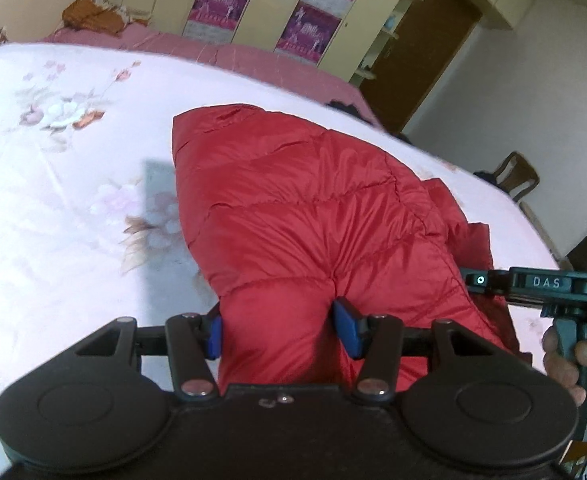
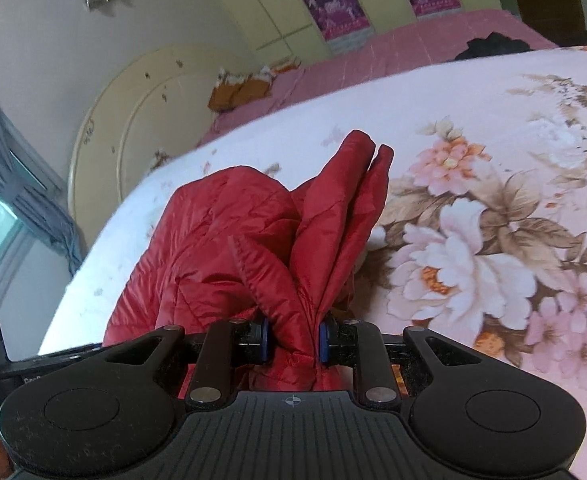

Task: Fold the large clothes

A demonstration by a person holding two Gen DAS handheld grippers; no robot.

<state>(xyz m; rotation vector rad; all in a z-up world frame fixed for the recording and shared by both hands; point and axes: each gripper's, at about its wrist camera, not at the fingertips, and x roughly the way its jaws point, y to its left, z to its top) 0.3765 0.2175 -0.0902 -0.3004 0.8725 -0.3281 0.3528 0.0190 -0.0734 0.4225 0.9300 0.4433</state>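
A red quilted down jacket (image 1: 313, 208) lies on the floral bed sheet (image 1: 61, 208). My left gripper (image 1: 281, 332) is shut on a puffy near part of the jacket, its blue pads (image 1: 347, 330) pressing in from both sides. In the right wrist view my right gripper (image 2: 293, 340) is shut on a bunched fold of the same jacket (image 2: 221, 232), and a doubled-up piece (image 2: 345, 200) stands up in front of it. The right gripper's body (image 1: 533, 284) shows at the right edge of the left wrist view, held by a hand.
The bed has a pink cover (image 1: 253, 60) at the far side and a cream headboard (image 2: 133, 120). A dark garment (image 2: 493, 46) lies at the far edge. Wardrobes with purple posters (image 1: 221, 4), a brown door (image 1: 425, 52) and a wooden chair (image 1: 517, 176) stand beyond.
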